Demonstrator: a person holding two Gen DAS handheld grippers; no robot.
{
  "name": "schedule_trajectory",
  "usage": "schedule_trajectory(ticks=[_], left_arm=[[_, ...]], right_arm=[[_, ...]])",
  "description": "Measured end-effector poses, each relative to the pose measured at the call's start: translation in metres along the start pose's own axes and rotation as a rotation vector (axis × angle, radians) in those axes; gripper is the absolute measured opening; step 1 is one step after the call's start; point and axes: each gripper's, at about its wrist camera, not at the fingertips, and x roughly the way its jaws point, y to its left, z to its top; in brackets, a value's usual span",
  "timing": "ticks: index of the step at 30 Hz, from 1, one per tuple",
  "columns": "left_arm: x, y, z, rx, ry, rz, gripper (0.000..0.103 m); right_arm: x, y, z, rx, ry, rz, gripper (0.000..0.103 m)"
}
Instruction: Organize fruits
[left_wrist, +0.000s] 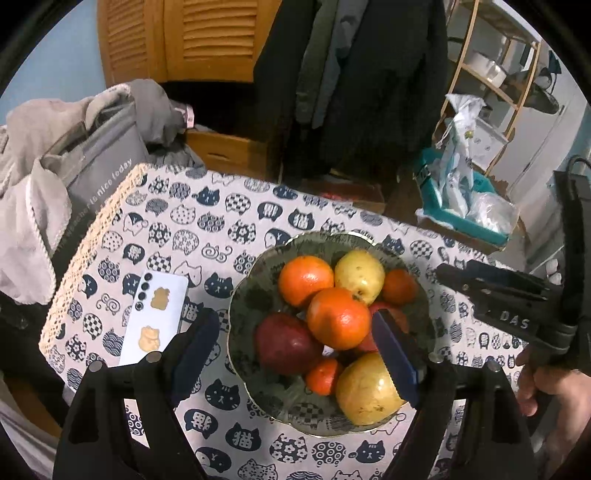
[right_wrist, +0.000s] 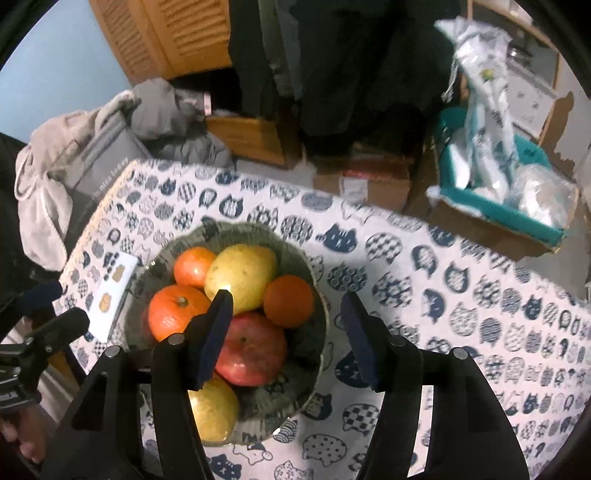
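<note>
A green glass bowl (left_wrist: 240, 295) stands on the cat-print tablecloth (left_wrist: 221, 221), heaped with fruit. In it lie a large orange (left_wrist: 338, 317), a second orange (left_wrist: 304, 280), a red apple (left_wrist: 286, 343) and two yellow fruits (left_wrist: 360, 275) (left_wrist: 365, 387). My left gripper (left_wrist: 293, 319) hovers open above the bowl, with nothing between its pads. My right gripper (right_wrist: 288, 297) also hangs open over the bowl (right_wrist: 258, 227), above a small orange (right_wrist: 290, 301) and the red apple (right_wrist: 255, 350), touching neither. The right gripper (left_wrist: 480, 291) shows from the side in the left wrist view.
A white phone (left_wrist: 155, 317) lies left of the bowl. A grey bag (left_wrist: 99, 177) with clothes sits past the table's left edge, and a teal box (left_wrist: 461, 214) of plastic bags stands beyond the far right corner. A hand (left_wrist: 546, 387) holds the right gripper.
</note>
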Motion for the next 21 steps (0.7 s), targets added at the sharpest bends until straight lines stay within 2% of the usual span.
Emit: schedule_trajectory(ticks=[11, 14, 21], left_arm=[[-0.046, -0.014, 0.007, 0.024, -0.101, -0.018, 0.088], [-0.056, -0.017, 0.008, 0.029, -0.124, -0.023, 0.091], [-0.076, -0.023, 0.008, 0.033, -0.169, -0.042, 0.093]], right_arm=[[-0.083, 0.003, 0.006, -0.009, -0.176, -0.085, 0.077], [-0.104, 0.003, 0.006, -0.01, -0.215, -0.102, 0.08], [-0.144, 0.008, -0.001, -0.047, -0.303, -0.168, 0.081]])
